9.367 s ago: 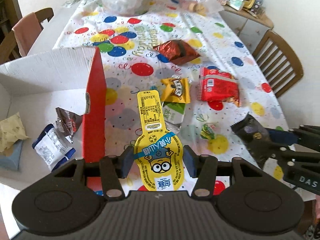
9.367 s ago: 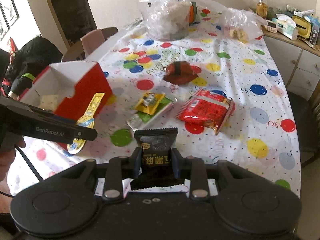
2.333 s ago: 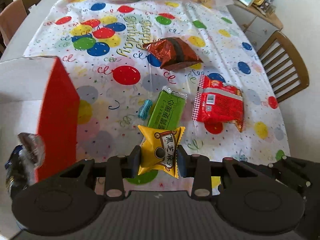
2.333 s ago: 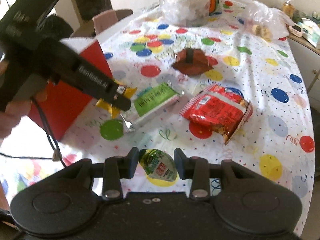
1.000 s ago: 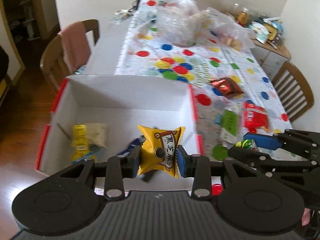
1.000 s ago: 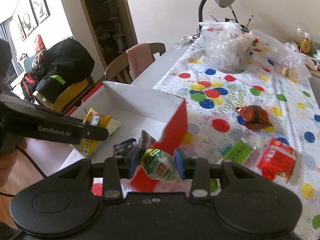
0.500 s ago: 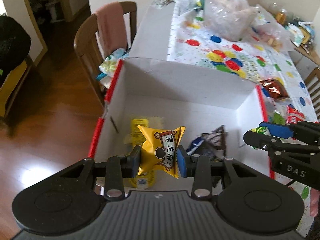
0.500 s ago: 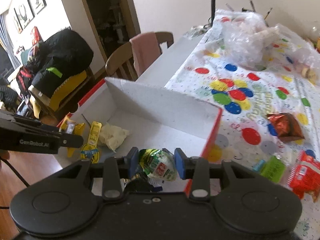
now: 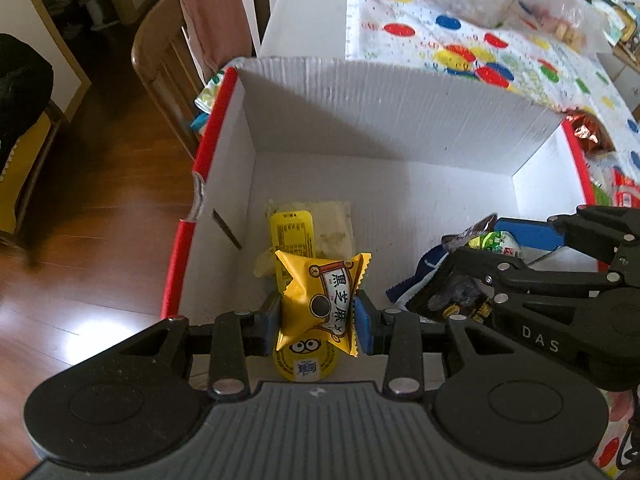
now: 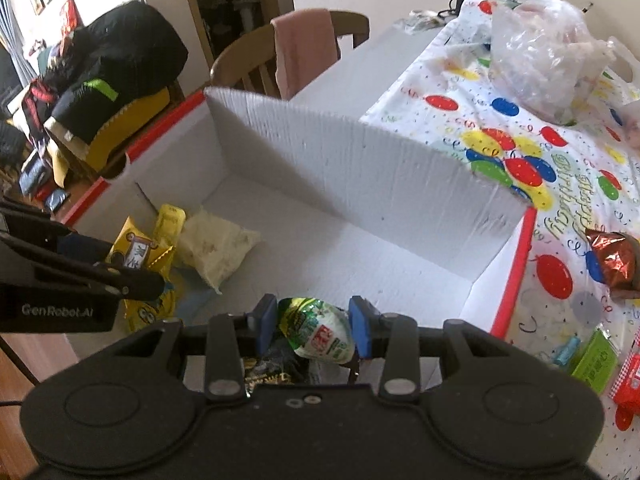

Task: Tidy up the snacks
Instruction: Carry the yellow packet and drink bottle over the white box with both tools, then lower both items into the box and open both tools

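Note:
A white cardboard box with red edges [image 9: 400, 128] [image 10: 360, 168] lies open below both grippers. My left gripper [image 9: 318, 316] is shut on a yellow snack packet [image 9: 320, 300] and holds it over the box's left part; it also shows in the right wrist view [image 10: 140, 252]. My right gripper [image 10: 314, 326] is shut on a green and white jelly cup [image 10: 320, 330] over the box's right part, seen too in the left wrist view [image 9: 496, 242]. In the box lie a yellow Minions pack [image 9: 290, 232], a pale packet [image 10: 216, 246] and dark packets [image 9: 448, 300].
On the dotted tablecloth [image 10: 560, 184] outside the box lie a brown foil packet [image 10: 612, 256], a green packet [image 10: 592, 360] and a red packet [image 10: 630, 376]. A clear plastic bag [image 10: 540, 68] stands at the back. A wooden chair with a pink cloth [image 9: 200, 32] stands beside the box.
Both grippers have moved lower and closer over the open box, each still holding its snack. The box interior now fills more of both views.

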Demonstrator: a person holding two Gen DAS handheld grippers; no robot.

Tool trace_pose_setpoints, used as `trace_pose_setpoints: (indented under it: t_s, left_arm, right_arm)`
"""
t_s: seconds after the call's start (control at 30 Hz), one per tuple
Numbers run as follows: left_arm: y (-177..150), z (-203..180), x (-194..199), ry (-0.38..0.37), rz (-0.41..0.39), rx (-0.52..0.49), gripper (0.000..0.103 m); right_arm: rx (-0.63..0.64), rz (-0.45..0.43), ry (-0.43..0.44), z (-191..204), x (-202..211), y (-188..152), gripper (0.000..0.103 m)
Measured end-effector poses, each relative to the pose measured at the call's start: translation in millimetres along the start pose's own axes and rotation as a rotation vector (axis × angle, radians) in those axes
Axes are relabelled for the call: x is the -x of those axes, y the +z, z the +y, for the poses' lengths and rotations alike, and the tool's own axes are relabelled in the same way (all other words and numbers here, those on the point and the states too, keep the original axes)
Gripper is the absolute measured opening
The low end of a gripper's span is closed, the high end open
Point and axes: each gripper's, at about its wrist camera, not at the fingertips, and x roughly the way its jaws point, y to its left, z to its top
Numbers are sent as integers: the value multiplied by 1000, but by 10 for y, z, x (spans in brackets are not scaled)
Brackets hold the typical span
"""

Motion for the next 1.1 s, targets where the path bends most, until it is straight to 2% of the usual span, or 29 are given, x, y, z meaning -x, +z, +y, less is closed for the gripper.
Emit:
trace_pose_setpoints:
  t_s: [0.37, 0.53, 0.77, 0.87, 1.1]
  left_arm:
    - [-45, 6, -213, 14, 51, 1, 38]
    - [-61, -11, -212, 10, 45, 6, 45]
    - [-114, -20, -154, 14, 22, 8, 49]
    - [-138, -23, -83, 8, -2, 9, 57]
    - [-193, -75, 144, -20, -68, 2, 60]
  right_arm:
    - [2, 29, -1, 8, -88, -67, 42]
    - [-2, 34, 7, 15, -87, -86, 45]
    - [5, 19, 23, 62, 8, -109, 50]
    - [2, 4, 31, 67, 85, -113, 53]
    - [-20, -42, 50, 38, 319, -132, 62]
